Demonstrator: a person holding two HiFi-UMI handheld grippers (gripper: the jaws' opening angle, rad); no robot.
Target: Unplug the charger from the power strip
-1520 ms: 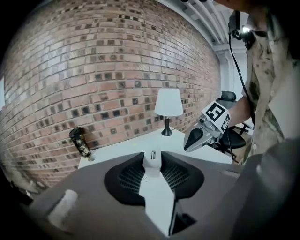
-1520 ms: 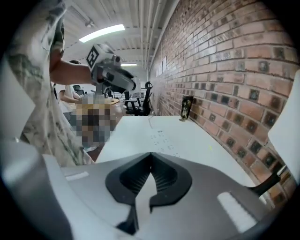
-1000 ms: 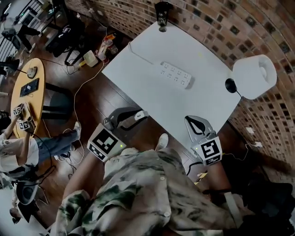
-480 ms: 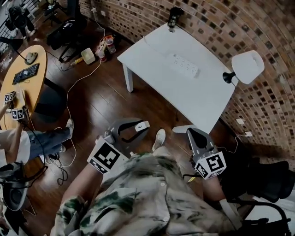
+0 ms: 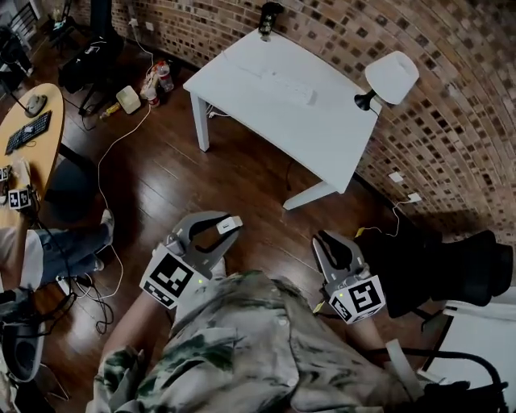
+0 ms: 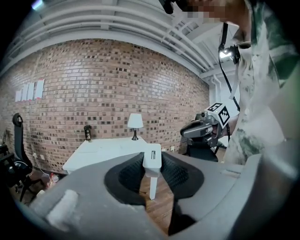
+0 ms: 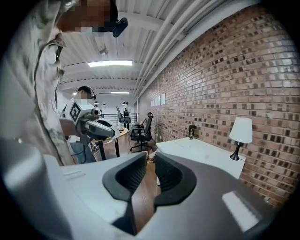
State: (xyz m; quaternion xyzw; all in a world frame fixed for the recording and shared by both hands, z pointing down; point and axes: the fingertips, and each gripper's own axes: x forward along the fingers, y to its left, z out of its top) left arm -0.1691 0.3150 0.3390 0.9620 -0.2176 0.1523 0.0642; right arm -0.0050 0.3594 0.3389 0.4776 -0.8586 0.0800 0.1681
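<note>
A white charger [image 5: 230, 223] is out of the power strip and sits between the pads of my left gripper [image 5: 224, 230], which is shut on it. In the left gripper view the charger [image 6: 152, 161] stands upright in the left gripper [image 6: 153, 165]. The white power strip [image 5: 286, 87] lies far off on the white table [image 5: 322, 137]. My right gripper [image 5: 324, 242] is low at the right, next to my body. In its own view the right gripper [image 7: 150, 164] is open by a narrow gap with only floor showing between the jaws.
A white lamp [image 5: 391, 77] and a dark object [image 5: 266, 18] stand on the table by the brick wall. Dark wooden floor [image 5: 242, 177] lies between me and the table. A black chair [image 5: 451, 266] is at the right. A round wooden desk [image 5: 24, 137], a seated person and cables are at the left.
I have backed away from the table, which now sits farther off and smaller. Both grippers came back with me. The left gripper still holds the charger.
</note>
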